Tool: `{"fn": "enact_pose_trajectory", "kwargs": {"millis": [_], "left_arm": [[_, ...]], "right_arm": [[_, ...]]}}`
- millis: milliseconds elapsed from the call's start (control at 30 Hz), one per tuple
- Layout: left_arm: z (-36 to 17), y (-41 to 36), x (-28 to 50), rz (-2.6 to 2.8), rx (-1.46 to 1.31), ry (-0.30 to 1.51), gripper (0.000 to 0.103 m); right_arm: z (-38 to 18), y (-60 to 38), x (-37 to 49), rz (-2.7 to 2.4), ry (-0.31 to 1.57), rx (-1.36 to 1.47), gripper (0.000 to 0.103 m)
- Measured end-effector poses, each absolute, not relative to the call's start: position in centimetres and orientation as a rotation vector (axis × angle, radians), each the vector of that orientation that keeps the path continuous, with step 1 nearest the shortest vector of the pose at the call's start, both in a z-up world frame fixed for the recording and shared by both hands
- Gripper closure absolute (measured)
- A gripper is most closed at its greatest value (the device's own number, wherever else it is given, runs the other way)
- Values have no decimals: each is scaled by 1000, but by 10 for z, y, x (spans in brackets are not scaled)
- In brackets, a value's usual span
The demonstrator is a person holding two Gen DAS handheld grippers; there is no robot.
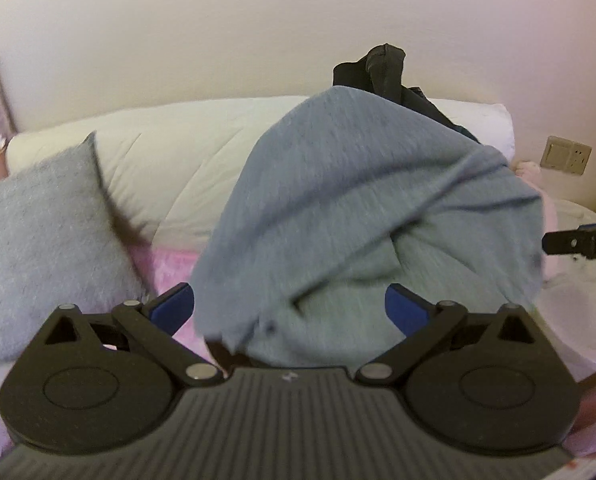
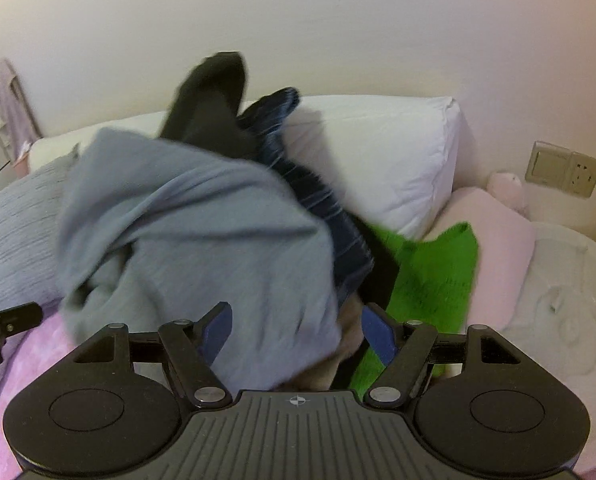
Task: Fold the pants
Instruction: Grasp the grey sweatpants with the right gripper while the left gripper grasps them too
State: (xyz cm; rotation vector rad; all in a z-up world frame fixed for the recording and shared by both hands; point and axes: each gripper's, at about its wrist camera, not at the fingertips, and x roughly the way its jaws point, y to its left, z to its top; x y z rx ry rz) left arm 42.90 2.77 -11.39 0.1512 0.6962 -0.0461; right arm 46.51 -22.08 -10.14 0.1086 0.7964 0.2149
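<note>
The grey-blue pants lie bunched in a blurred heap on the bed, right in front of both grippers. My left gripper is open wide, its blue fingers on either side of the heap's near edge. In the right wrist view the pants fill the left centre. My right gripper is open, with the cloth's lower edge between its fingers. Part of the right gripper shows at the far right of the left view. The left gripper shows at the far left of the right view.
Behind the pants lie a black garment, a navy striped one and a green one. A grey pillow is at left and a white pillow is against the wall. A white basket stands at right, on the pink sheet.
</note>
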Motion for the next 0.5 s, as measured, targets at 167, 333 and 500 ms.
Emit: {"fn": "enact_pose_trajectory", "kwargs": {"millis": [167, 333, 500], "left_arm": [[-131, 41, 477, -95, 194, 673, 1], [-149, 61, 508, -213, 153, 656, 0], [-154, 72, 514, -299, 79, 651, 19]], "right_arm": [[-116, -221, 499, 231, 807, 128, 34], [-132, -213, 510, 294, 805, 127, 35], [-125, -198, 503, 304, 765, 60, 99]]}}
